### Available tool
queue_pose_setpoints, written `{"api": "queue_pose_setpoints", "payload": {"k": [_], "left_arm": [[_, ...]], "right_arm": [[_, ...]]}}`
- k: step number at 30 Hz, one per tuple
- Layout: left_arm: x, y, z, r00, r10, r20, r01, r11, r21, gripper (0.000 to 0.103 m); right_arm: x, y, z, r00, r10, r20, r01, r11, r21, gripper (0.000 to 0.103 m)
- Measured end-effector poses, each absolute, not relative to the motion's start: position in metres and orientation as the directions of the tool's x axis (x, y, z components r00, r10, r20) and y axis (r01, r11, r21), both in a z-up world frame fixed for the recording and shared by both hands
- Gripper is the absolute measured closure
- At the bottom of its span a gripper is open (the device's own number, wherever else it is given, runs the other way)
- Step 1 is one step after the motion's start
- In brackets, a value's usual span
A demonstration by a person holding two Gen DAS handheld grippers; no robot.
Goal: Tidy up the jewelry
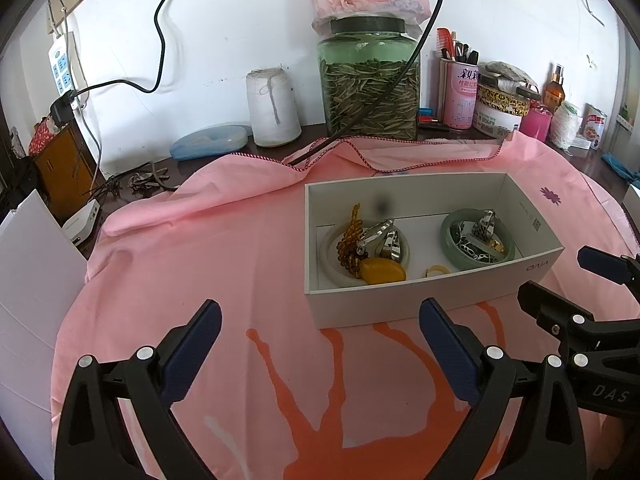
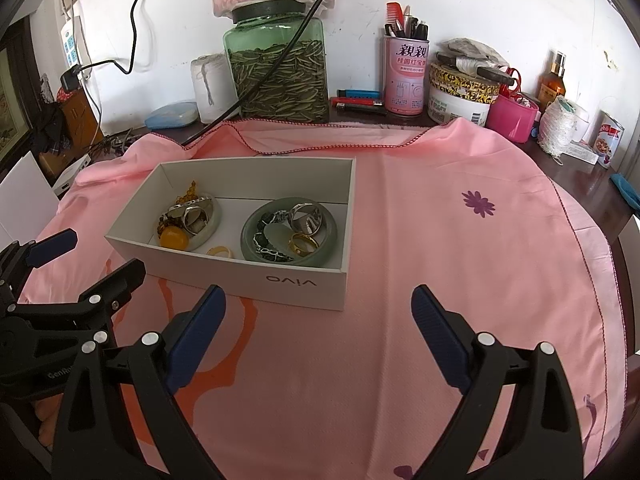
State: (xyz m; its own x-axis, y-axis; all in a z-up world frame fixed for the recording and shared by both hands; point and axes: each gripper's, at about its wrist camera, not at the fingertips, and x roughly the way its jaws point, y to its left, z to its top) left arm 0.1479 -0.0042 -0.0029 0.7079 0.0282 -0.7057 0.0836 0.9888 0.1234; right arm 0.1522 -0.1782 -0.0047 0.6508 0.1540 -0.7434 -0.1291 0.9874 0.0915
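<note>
Left wrist view: left gripper (image 1: 320,322) was spread wide, empty, above the pink cloth (image 1: 224,248). The white box (image 1: 432,300) sat just ahead, holding a white bangle (image 1: 332,264), green bangle (image 1: 450,244), amber stone (image 1: 382,271).

Right wrist view: right gripper (image 2: 318,306) was also wide, empty, near the box's front wall; a gold ring (image 2: 304,243) lay inside the green bangle.

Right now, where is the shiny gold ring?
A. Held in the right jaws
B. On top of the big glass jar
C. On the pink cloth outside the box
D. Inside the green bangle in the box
D: the gold ring lies inside the green bangle in the white box, and both grippers are open and empty.
</note>
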Motion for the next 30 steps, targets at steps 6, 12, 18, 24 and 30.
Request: {"api": "queue_pose_setpoints", "payload": {"k": [6, 12, 18, 24, 30], "left_arm": [[0.1481, -0.0042, -0.0029, 0.708, 0.028, -0.706, 0.084, 0.989, 0.124, 0.006], [0.1481, -0.0042, -0.0028, 0.708, 0.029, -0.706, 0.083, 0.989, 0.123, 0.006], [0.1479, -0.0042, -0.0025, 0.707, 0.028, -0.707, 0.084, 0.989, 0.123, 0.006], [0.1477, -0.0049, -0.0035, 0.706, 0.028, -0.708, 0.084, 0.989, 0.122, 0.006], [0.1481, -0.0048, -0.0033, 0.706, 0.028, -0.708, 0.084, 0.989, 0.122, 0.006]], "right_arm": [[0.1521, -0.1783, -0.0049, 0.65, 0.155, -0.744, -0.129, 0.987, 0.092, 0.014], [0.152, -0.1781, -0.005, 0.65, 0.154, -0.744, -0.129, 0.987, 0.092, 0.014], [0.1519, -0.1781, -0.005, 0.651, 0.154, -0.743, -0.129, 0.987, 0.091, 0.014], [0.1518, -0.178, -0.005, 0.651, 0.154, -0.743, -0.129, 0.987, 0.091, 0.014], [0.1517, -0.1779, -0.0052, 0.651, 0.154, -0.743, -0.129, 0.987, 0.091, 0.014]]}}
